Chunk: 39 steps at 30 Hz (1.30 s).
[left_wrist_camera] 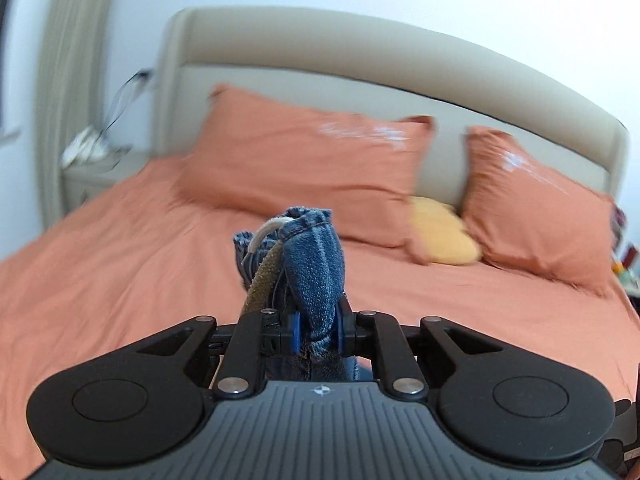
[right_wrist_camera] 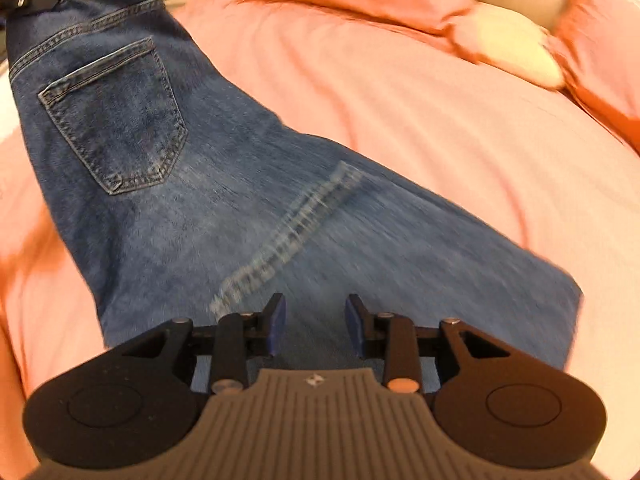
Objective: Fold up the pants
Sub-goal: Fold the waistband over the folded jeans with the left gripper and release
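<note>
In the left wrist view a bunched fold of the blue denim pants (left_wrist_camera: 316,264), with a tan inner band and a white cord, stands up between the blue pads. My left gripper (left_wrist_camera: 316,322) is shut on it and raised above the bed. The right wrist view shows the pants (right_wrist_camera: 200,184) stretched from the lifted waistband at the top left, back pocket (right_wrist_camera: 116,120) facing me, down to the leg hem at the lower right. My right gripper (right_wrist_camera: 316,318) hovers over the leg, its pads apart and nothing pinched between them.
The bed (left_wrist_camera: 100,260) has a salmon-orange sheet. Two orange pillows (left_wrist_camera: 312,160) (left_wrist_camera: 536,208) and a small yellow cushion (left_wrist_camera: 444,236) lean on the beige headboard (left_wrist_camera: 360,48). A pale nightstand (left_wrist_camera: 92,176) with cables stands at the left.
</note>
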Tool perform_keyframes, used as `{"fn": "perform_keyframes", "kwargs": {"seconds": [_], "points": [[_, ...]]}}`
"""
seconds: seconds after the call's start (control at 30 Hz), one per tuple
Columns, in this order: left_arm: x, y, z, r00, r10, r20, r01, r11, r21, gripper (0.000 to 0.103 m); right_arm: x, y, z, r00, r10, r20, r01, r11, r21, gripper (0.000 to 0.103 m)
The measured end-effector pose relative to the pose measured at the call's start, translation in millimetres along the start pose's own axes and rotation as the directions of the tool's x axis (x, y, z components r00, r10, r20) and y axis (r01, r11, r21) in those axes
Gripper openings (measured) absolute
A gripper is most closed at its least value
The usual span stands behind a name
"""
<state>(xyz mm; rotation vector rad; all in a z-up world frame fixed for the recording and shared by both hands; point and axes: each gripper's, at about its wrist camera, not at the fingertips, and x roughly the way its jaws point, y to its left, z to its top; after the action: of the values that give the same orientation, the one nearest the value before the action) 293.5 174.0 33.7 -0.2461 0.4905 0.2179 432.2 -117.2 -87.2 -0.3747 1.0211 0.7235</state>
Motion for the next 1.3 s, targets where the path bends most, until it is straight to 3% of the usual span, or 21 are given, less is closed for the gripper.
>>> {"fn": "perform_keyframes", "kwargs": {"seconds": [0.13,0.27,0.43,0.63,0.73,0.8,0.87,0.93,0.97,1.03,1.07,1.1,1.17,1.3], "points": [[5,-82,5,0.999,-0.035,0.022,0.032,0.992,0.12,0.016,-28,-23,-38,0.999,0.005,0.037,-0.008,0.996,0.088,0.03],[16,-158,-18,0.997,-0.081,0.004,0.078,0.966,0.248,0.015,-48,-41,-73,0.998,0.004,0.07,-0.015,0.988,0.152,0.03],[42,-239,-83,0.988,-0.124,-0.093,0.152,0.9,0.409,0.015,-60,-70,-110,0.997,-0.008,0.076,-0.01,0.974,0.228,0.03],[58,-289,-173,0.952,-0.176,-0.252,0.289,0.792,0.537,0.015,-57,-91,-142,0.999,0.0,0.046,-0.013,0.961,0.276,0.029],[69,-289,-194,0.899,-0.194,-0.392,0.384,0.779,0.495,0.017,-53,-96,-157,1.0,0.005,0.023,-0.012,0.96,0.28,0.029],[76,-285,-198,0.863,-0.223,-0.454,0.441,0.77,0.46,0.024,-52,-99,-163,1.0,0.011,0.012,-0.014,0.96,0.279,0.029],[80,-277,-195,0.82,-0.284,-0.497,0.508,0.762,0.402,0.045,-53,-100,-166,1.0,0.012,0.006,-0.013,0.961,0.277,0.029],[83,-267,-183,0.751,-0.365,-0.55,0.587,0.75,0.304,0.06,-56,-102,-165,1.0,0.011,0.012,-0.014,0.963,0.269,0.029],[86,-264,-175,0.721,-0.397,-0.568,0.614,0.747,0.257,0.063,-59,-102,-164,1.0,0.01,0.02,-0.015,0.963,0.27,0.03],[82,-251,-162,0.677,-0.451,-0.581,0.654,0.731,0.195,0.064,-66,-104,-158,0.999,0.012,0.045,-0.024,0.957,0.289,0.03],[79,-244,-156,0.666,-0.467,-0.581,0.665,0.725,0.179,0.065,-70,-105,-154,0.998,0.015,0.062,-0.034,0.952,0.304,0.03],[77,-236,-149,0.669,-0.468,-0.577,0.661,0.73,0.175,0.065,-74,-107,-150,0.997,0.019,0.08,-0.044,0.945,0.324,0.03],[75,-218,-138,0.698,-0.444,-0.561,0.636,0.744,0.204,0.065,-80,-112,-141,0.992,0.039,0.121,-0.082,0.923,0.375,0.03],[85,-177,-116,0.794,-0.341,-0.503,0.523,0.805,0.28,0.065,-76,-118,-116,0.98,0.068,0.185,-0.147,0.877,0.457,0.034]]}}
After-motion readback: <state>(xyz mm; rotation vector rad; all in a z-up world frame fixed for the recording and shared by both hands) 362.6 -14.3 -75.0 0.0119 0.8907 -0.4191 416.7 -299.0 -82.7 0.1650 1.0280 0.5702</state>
